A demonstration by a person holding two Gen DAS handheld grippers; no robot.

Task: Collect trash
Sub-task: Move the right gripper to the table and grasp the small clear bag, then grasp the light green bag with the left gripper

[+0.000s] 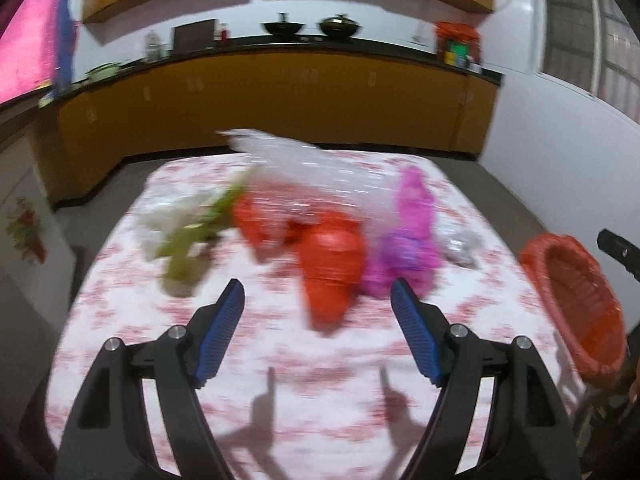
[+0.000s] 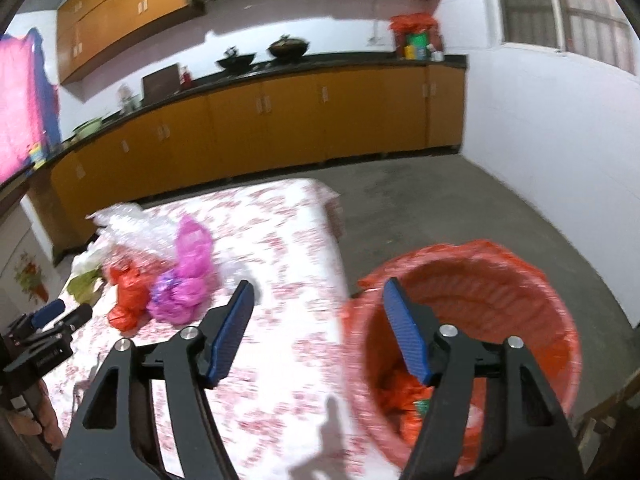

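Plastic-bag trash lies on the table with the red-and-white cloth (image 1: 280, 344): a red bag (image 1: 330, 268), a pink bag (image 1: 408, 236), a green and white bag (image 1: 184, 236), clear plastic (image 1: 304, 168) and a small silver scrap (image 1: 462, 246). My left gripper (image 1: 318, 296) is open and empty just short of the red bag. My right gripper (image 2: 318, 288) is open and empty over the table's right edge, next to the red-lined bin (image 2: 500, 280). The bin holds red and green trash (image 2: 408, 400). The pile also shows in the right wrist view, with the pink bag (image 2: 188, 276) and the red bag (image 2: 128, 300).
The bin (image 1: 576, 300) stands off the table's right side. The left gripper (image 2: 52, 320) appears at the left edge of the right wrist view. Yellow kitchen cabinets (image 2: 280, 120) run along the far wall, with bare concrete floor (image 2: 440, 208) between.
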